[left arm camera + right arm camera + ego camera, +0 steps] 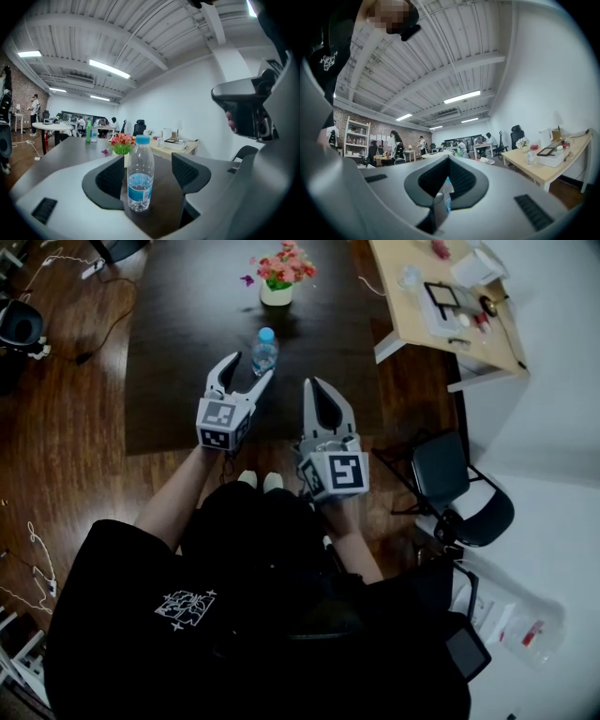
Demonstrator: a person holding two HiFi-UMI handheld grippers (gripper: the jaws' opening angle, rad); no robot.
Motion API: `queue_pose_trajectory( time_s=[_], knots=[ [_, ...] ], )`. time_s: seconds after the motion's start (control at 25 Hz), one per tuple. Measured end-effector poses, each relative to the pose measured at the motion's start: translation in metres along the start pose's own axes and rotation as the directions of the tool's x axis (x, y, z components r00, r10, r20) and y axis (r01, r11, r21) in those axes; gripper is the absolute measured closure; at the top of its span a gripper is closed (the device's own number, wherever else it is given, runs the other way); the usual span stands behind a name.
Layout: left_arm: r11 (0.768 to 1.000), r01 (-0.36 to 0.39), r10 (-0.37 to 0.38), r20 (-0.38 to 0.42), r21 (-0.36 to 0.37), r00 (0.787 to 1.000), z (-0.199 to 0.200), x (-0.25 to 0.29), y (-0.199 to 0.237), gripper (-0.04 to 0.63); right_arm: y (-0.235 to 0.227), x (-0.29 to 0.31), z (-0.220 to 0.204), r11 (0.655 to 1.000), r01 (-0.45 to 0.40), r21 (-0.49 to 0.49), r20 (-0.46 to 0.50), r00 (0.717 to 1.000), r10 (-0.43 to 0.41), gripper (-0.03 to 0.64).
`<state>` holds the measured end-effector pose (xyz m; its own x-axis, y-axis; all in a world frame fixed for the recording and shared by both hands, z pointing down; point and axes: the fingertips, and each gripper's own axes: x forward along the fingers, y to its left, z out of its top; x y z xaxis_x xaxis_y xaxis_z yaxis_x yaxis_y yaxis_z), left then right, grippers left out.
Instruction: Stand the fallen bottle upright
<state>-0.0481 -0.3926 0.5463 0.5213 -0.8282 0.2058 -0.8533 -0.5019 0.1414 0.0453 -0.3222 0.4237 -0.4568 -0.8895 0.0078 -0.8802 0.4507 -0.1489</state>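
Left hand: forearm reaches up from lower left of the head view. It carries the left gripper (247,373) low over the near edge of the dark brown counter (178,324), pointed toward the top of the frame and dipped slightly. Fingers (225,367) stand wide apart. Left gripper view: both ribbed black pads flank the bottle with clear gaps either side, neither pressing on it.

Right hand: drawn in close to the body, right of centre in the head view. The right gripper (314,388) is held about level and points the same way. Its fingers are together, tips meeting, with nothing clamped. Only a sliver of blue shows past them in the right gripper view.

Task thing: clear plastic water bottle with blue cap and blue label (264,352). It stands upright on the counter, just beyond the left gripper's fingertips, upper centre of the head view. A little water sits in its base.

Count:
- Bottles on this counter: one.
- Pots: one white pot of pink and red flowers (278,277), beyond the bottle at top centre.
- Grippers: two.
- Marker cubes: two, one on each gripper (223,424).
- Other counters: one pale wooden counter (412,320), upper right, carrying small clutter too small to tell.
- Chairs: one black chair (459,486), right of centre.
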Motion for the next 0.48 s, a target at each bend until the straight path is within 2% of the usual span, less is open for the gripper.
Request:
queue_pose_trajectory(
  time_s=[0.04, 0.08, 0.24, 0.36, 0.48],
  knots=[
    [1.0, 0.003, -0.003, 0.018, 0.002, 1.0, 0.012, -0.011, -0.004, 0.29, 0.001, 0.0, 0.003, 1.0, 0.001, 0.008, 0.001, 1.0, -0.001, 0.594],
    [1.0, 0.003, -0.003, 0.041, 0.002, 0.999, 0.025, -0.022, -0.008, 0.33, 0.003, 0.001, 0.006, 1.0, -0.001, 0.011, 0.004, 1.0, 0.001, 0.594],
    [0.998, -0.014, 0.006, 0.14, 0.06, 0.99, 0.071, -0.061, -0.028, 0.586, 0.012, -0.001, 0.014, 1.0, -0.019, 0.017, 0.016, 1.0, 0.019, 0.594],
    [0.998, -0.007, -0.004, 0.189, 0.056, 0.982, 0.094, -0.078, -0.045, 0.603, 0.02, -0.007, 0.019, 0.999, -0.036, 0.02, 0.031, 0.999, 0.035, 0.594],
    [0.999, -0.015, 0.005, 0.203, 0.048, 0.979, 0.102, -0.087, -0.057, 0.603, 0.023, -0.015, 0.024, 0.999, -0.049, 0.02, 0.044, 0.998, 0.048, 0.594]
  ],
)
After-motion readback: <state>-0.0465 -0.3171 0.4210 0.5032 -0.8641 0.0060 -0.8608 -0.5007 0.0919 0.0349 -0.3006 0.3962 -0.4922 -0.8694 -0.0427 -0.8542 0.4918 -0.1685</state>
